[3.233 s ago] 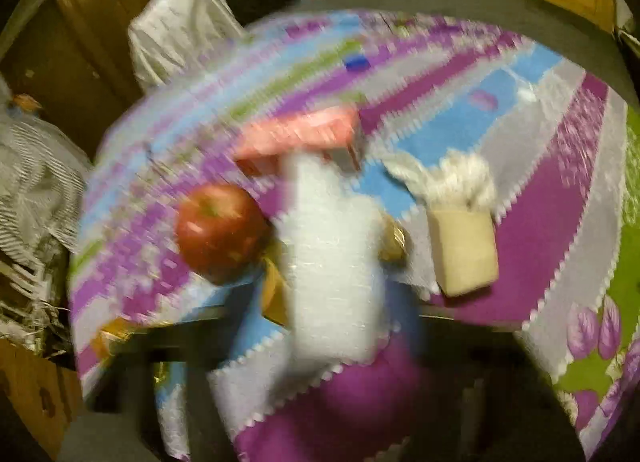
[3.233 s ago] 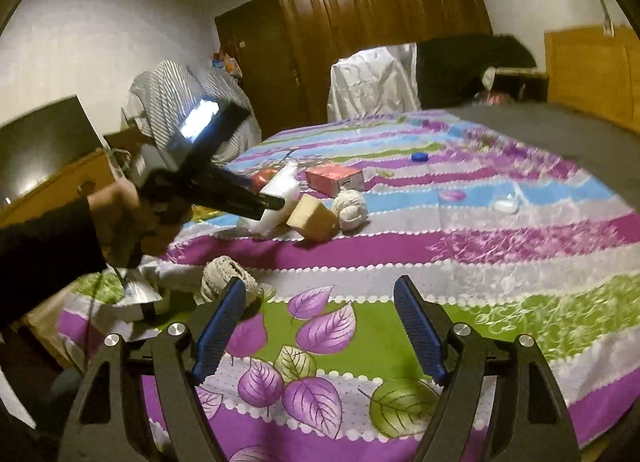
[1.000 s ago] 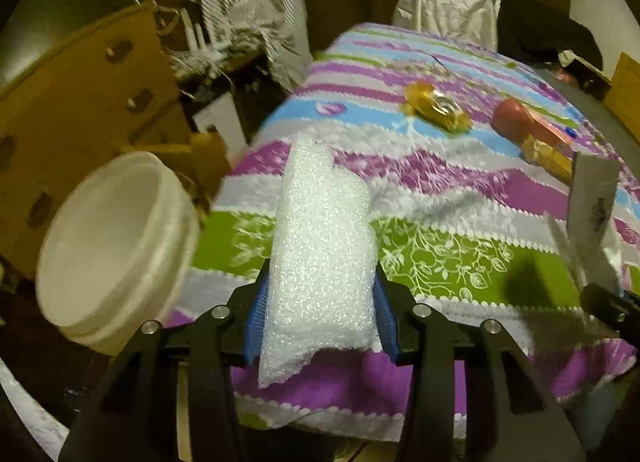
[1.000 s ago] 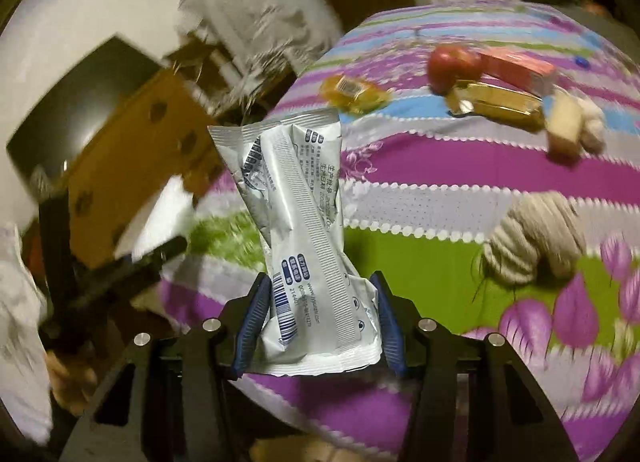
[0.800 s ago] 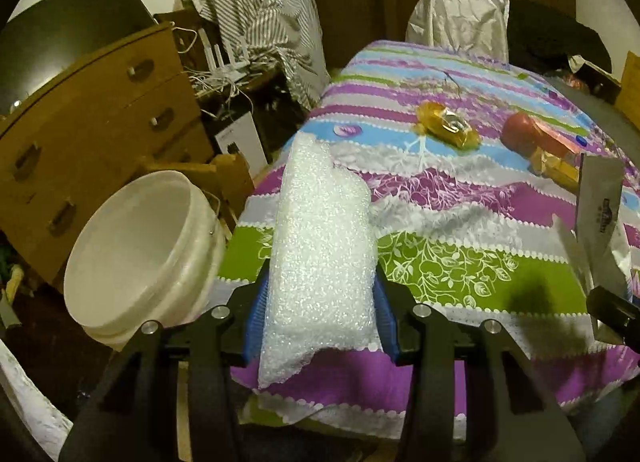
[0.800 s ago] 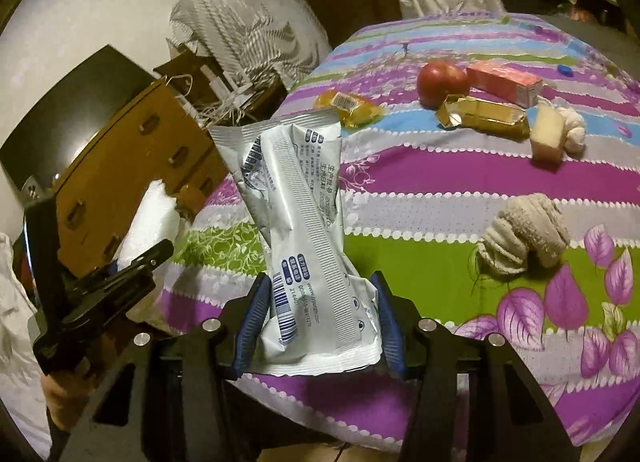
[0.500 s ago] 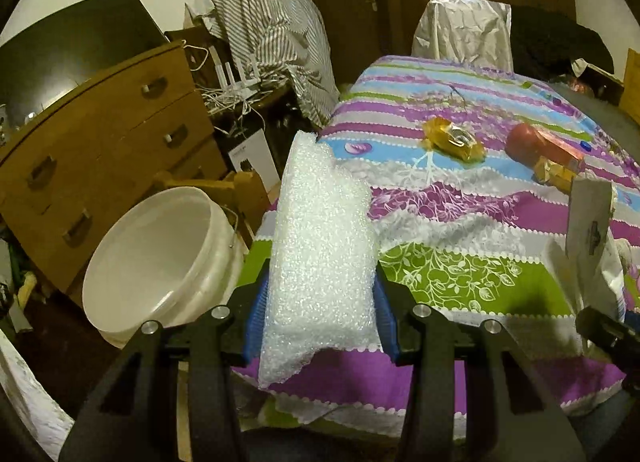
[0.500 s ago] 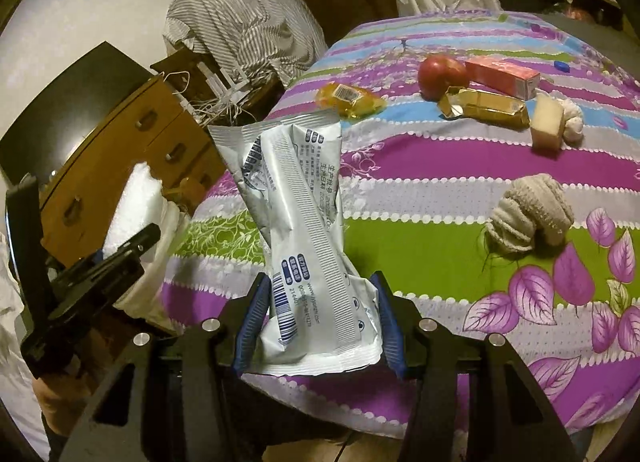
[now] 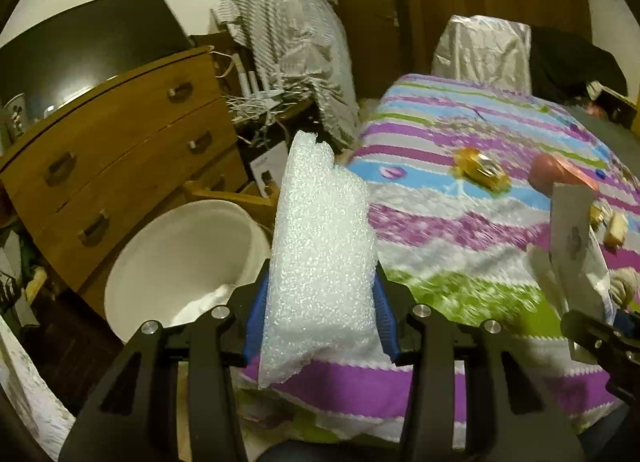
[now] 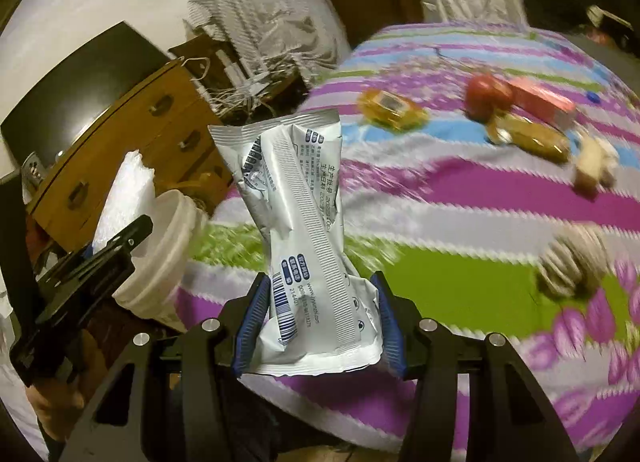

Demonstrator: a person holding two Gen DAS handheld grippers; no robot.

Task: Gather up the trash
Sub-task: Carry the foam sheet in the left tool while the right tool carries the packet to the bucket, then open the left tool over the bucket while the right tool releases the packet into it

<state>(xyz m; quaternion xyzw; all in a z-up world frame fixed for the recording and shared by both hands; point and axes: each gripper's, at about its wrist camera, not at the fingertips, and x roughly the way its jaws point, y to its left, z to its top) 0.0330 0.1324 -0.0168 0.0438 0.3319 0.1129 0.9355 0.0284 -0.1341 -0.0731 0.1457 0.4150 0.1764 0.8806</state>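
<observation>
My left gripper (image 9: 320, 318) is shut on a white foam wrap piece (image 9: 320, 246), held upright just right of a white bucket (image 9: 176, 254) on the floor beside the bed. My right gripper (image 10: 318, 322) is shut on a silver printed food wrapper (image 10: 304, 238), held over the bed's near corner. In the right wrist view the left gripper (image 10: 92, 258) and its foam wrap piece (image 10: 124, 193) sit beside the bucket (image 10: 164, 254). The silver wrapper (image 9: 572, 229) also shows at the right of the left wrist view.
A wooden drawer chest (image 9: 116, 157) stands behind the bucket. On the striped bedspread (image 10: 460, 197) lie a yellow packet (image 10: 390, 107), a red apple (image 10: 486, 93), a pink box (image 10: 540, 99), a gold wrapper (image 10: 532, 137) and a yarn ball (image 10: 572, 266).
Both grippers have moved left toward the bucket, each keeping its hold. The bucket now sits closer to the left gripper's fingers and looks larger in both views.
</observation>
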